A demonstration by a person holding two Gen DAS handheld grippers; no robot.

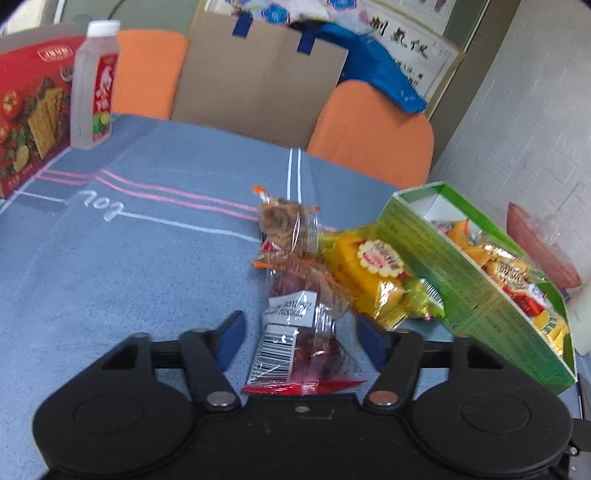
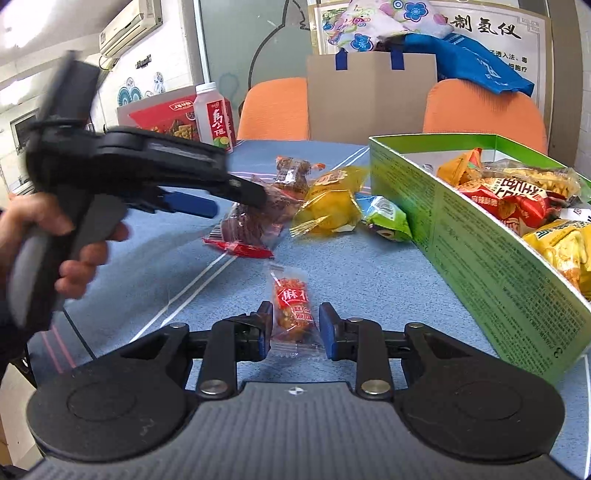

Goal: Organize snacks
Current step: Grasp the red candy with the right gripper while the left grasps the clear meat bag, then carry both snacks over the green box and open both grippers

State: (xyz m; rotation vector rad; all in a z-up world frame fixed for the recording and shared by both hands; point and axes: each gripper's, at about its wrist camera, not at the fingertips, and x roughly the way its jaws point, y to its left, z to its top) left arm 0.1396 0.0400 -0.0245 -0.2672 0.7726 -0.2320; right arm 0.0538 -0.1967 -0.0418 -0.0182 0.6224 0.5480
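On the blue-clothed counter [image 2: 369, 273], the left hand-held gripper [image 1: 301, 334] stands wide open around a clear red-edged snack packet [image 1: 295, 350], its fingers apart from the wrapper. The right hand-held gripper [image 2: 295, 325] is partly open, straddling a small orange snack packet [image 2: 293, 306] without visibly clamping it. The green box [image 2: 480, 243], just right, holds several snack bags.

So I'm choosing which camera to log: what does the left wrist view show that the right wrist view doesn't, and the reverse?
Only the left wrist view shows the barcode on the dark red snack packet between the open left gripper.

Only the right wrist view shows the orange twist packet between the open right gripper, the hand and the air conditioner.

Both show the green box, yellow packet and bottle.
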